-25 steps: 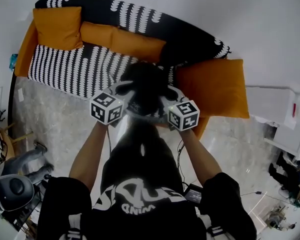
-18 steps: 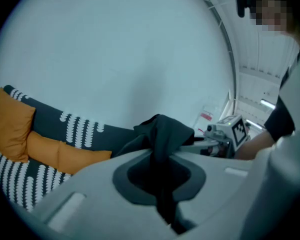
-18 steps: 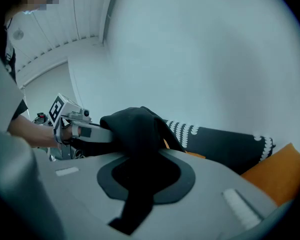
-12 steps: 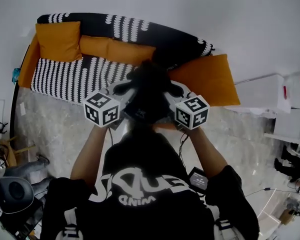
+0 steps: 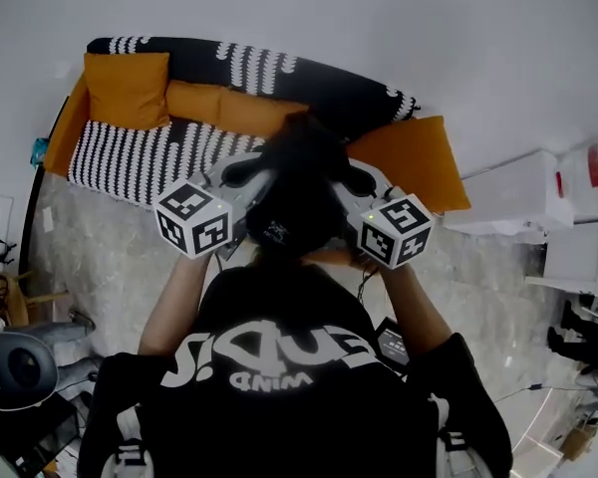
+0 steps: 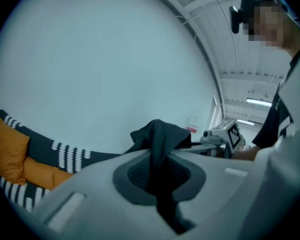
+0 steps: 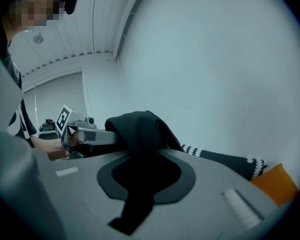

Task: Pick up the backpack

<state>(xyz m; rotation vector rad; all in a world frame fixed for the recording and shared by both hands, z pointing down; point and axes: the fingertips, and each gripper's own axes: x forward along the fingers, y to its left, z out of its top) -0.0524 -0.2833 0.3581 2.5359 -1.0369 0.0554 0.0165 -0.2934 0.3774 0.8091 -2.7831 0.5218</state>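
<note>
Left claw (image 6: 159, 151) and right claw (image 7: 140, 151) pinch backpack (image 5: 294, 192) — clear above sofa (image 5: 130, 152).

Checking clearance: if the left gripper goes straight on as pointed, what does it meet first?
Beyond the backpack clamped in its jaws, probably the wall above the sofa; depth unclear.

Pale marble floor (image 5: 100, 267) lies open from 8 to 9 o'clock. From 10 to 1 o'clock the black-and-white patterned fabric sofa (image 5: 130, 152) with its orange square cushions (image 5: 127, 88) bars the way (plain white wall (image 5: 379, 18) behind it). White box-shaped cabinets (image 5: 503, 192) block 3 o'clock. The hanging black fabric backpack (image 5: 294, 192) fills the centre.
</note>
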